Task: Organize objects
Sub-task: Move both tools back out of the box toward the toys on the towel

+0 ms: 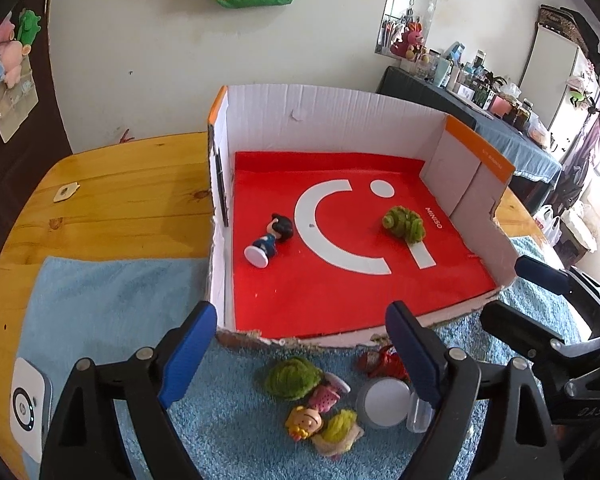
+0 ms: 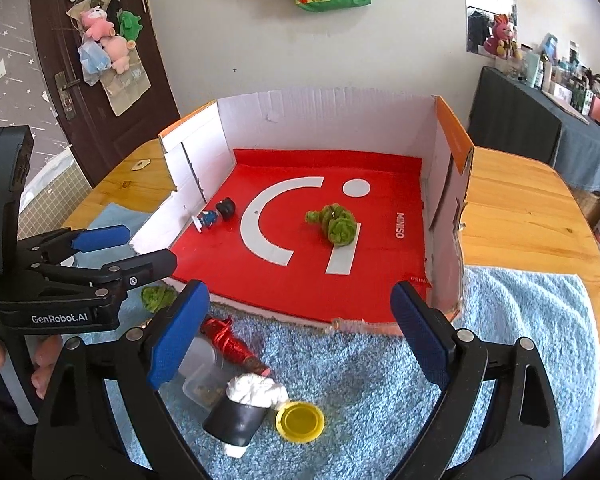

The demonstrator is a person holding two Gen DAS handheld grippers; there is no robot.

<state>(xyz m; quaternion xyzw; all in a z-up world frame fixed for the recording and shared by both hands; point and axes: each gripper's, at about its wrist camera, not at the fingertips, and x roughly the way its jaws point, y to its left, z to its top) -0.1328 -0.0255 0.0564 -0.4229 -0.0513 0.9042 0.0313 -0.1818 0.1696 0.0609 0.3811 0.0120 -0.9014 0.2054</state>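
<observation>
Small toys and knick-knacks wait on your blue fluffy towel in front of the white cardboard box with the red floor, where a dark-haired figurine and a green yarn ball already lie. Both your left gripper and right gripper stand wide with nothing between the jaws. Watch the crowding: the green yarn tuft, yellow-haired doll and white round lid touch, so a careless close could catch two or knock one away.
</observation>
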